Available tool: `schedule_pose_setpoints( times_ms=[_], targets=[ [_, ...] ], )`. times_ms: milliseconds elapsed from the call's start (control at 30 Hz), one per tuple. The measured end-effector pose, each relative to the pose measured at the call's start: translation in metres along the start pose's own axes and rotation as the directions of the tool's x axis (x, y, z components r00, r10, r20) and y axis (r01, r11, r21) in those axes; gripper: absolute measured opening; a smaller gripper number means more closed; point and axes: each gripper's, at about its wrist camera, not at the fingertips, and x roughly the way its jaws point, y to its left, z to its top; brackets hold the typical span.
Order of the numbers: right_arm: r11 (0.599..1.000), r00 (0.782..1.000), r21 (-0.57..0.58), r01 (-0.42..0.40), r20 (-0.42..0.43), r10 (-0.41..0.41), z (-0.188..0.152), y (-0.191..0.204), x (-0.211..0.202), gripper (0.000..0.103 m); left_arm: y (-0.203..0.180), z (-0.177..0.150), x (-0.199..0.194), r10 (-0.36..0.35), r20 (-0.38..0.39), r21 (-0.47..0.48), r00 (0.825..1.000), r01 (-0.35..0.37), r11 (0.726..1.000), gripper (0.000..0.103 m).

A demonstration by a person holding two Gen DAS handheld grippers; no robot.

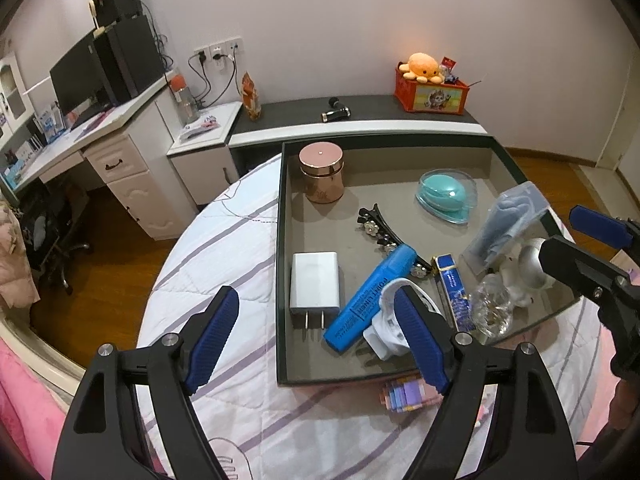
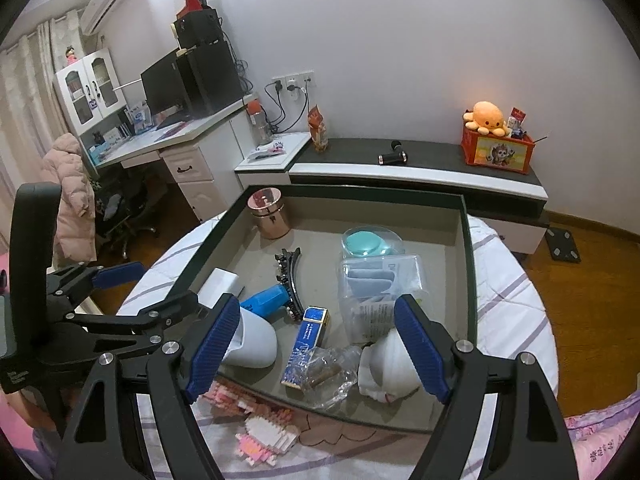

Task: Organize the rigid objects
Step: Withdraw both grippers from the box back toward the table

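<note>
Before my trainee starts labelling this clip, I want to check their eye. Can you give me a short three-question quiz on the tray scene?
1. True or false: the left tool is shut on the blue highlighter.
2. Multiple choice: the rose-gold jar stands in the tray at A) the near right corner, B) the far left corner, C) the middle.
3. Fill in: the white charger lies flat with its two prongs pointing toward the ____ edge of the tray.

Key: 1 false, as both tools are open and hold nothing; 2 B; 3 near.
</note>
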Motion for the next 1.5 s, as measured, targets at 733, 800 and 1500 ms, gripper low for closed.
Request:
schedule_pose_setpoints(
  times_ms=[733, 800, 1500],
  targets=[
    [0.997, 0.976, -0.016, 0.077, 0.203, -0.072, -0.05, 0.029, -0.154, 0.081, -0.019, -0.058, -0.168, -0.005, 0.279, 0.001, 0.96, 0.005, 1.0, 0.096],
    [0.996, 0.974, -0.014, 0.084, 0.213, -0.079, -0.058, 0.03, -0.166, 0.081, -0.022, -0.066, -0.182, 0.003, 0.3, 0.001, 0.954, -0.003, 1.0, 0.097],
    [0.992, 0.96, -0.007, 0.124, 0.252, -0.118, -0.105, 0.04, -0.221, 0.083, -0.038, -0.115, -0.226, 0.047, 0.356, -0.025, 0.933, -0.04, 0.999, 0.103]
  ],
)
